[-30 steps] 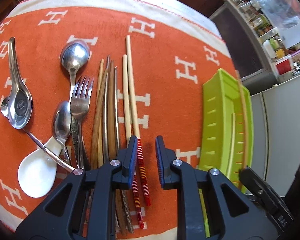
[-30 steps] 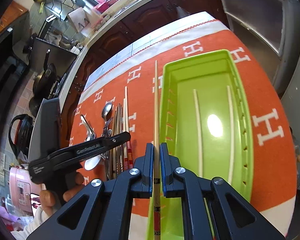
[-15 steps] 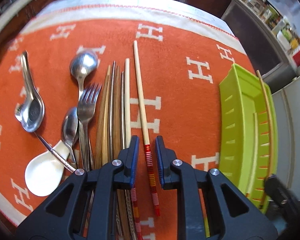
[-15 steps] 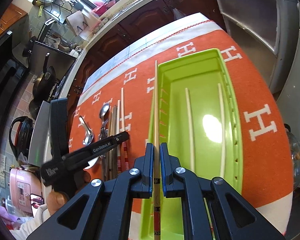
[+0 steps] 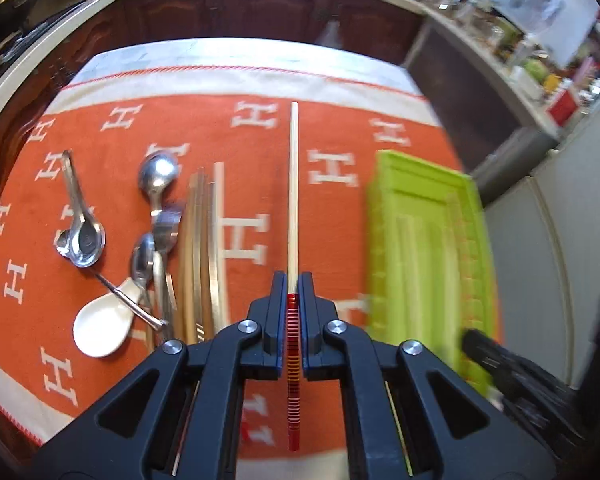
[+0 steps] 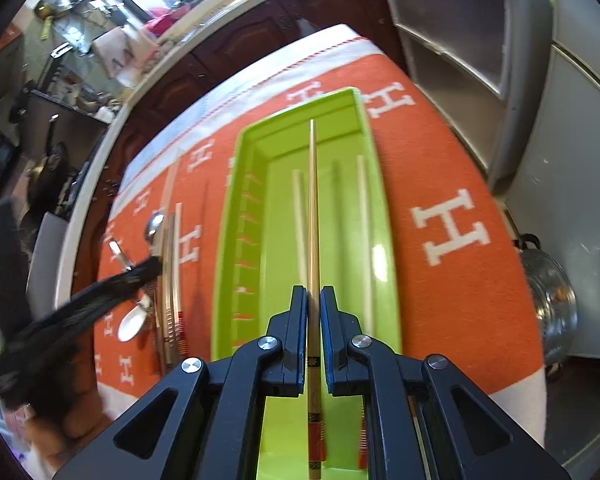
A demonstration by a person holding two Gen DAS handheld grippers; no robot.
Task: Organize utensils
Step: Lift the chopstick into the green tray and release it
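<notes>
Left tongs [image 5: 293, 294]: now clamped on a red-banded chopstick [image 5: 293, 200] that lay loose between parted fingers half a second ago; it points straight ahead.
Right tongs [image 6: 313, 308]: fingers slightly parted around a patterned chopstick [image 6: 313, 208], carried from the near rim to above the green tray [image 6: 236, 208]; whether it is pinched or freed, I cannot tell.
Meaning: one stick about delivered, the next already picked.
Tray contents: two pale chopsticks [image 6: 300, 208] flank the right tongs' stick.
Left of left tongs: spoons [image 5: 158, 172] and remaining chopsticks [image 5: 200, 248] await.

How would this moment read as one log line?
left gripper: holds striped chopstick | right gripper: holds chopstick over green tray
</notes>
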